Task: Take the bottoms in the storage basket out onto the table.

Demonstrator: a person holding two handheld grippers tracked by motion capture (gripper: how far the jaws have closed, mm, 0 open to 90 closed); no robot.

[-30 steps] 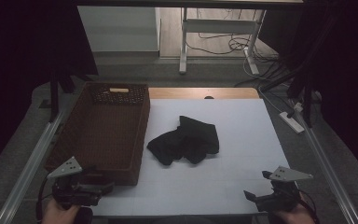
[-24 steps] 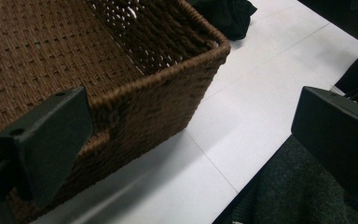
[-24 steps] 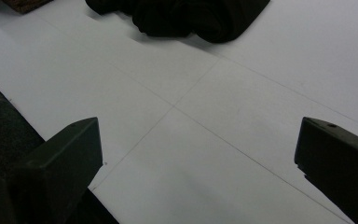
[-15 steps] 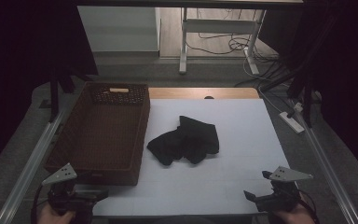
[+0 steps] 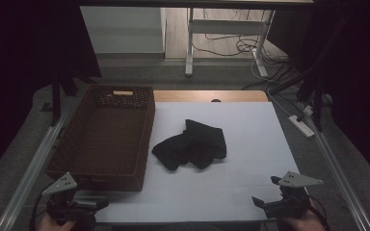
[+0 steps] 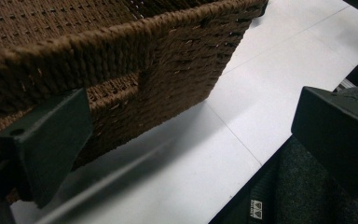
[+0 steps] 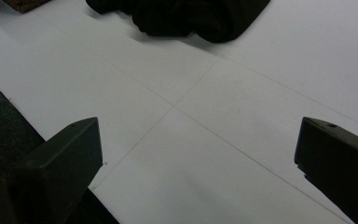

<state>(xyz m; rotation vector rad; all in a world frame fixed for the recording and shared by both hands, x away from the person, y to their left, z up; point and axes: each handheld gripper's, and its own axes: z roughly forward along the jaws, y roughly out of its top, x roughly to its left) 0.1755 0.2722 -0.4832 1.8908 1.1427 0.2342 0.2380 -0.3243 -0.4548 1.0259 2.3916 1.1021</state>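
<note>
A crumpled black cloth [image 5: 190, 144] lies mid-table on the white sheet [image 5: 231, 187]; its near edge shows at the top of the right gripper view [image 7: 186, 16]. A brown woven basket [image 5: 103, 137] stands at the left, and its near wall [image 6: 121, 70] looms just ahead of my left gripper [image 6: 191, 140]. At the table's front left corner my left gripper [image 5: 89, 207] is open with nothing between the jaws. My right gripper [image 5: 265, 192] is at the front right, open over bare sheet [image 7: 196, 154], well short of the cloth.
Metal rails run along both table sides [image 5: 31, 166]. A wooden strip [image 5: 209, 96] borders the table's far edge. A power strip [image 5: 301, 125] lies off the right side. A desk frame and cables [image 5: 231, 43] stand on the floor beyond.
My left gripper has pulled back toward me and down to the front left corner, away from the basket's near wall. The right gripper and the cloth have stayed put.
</note>
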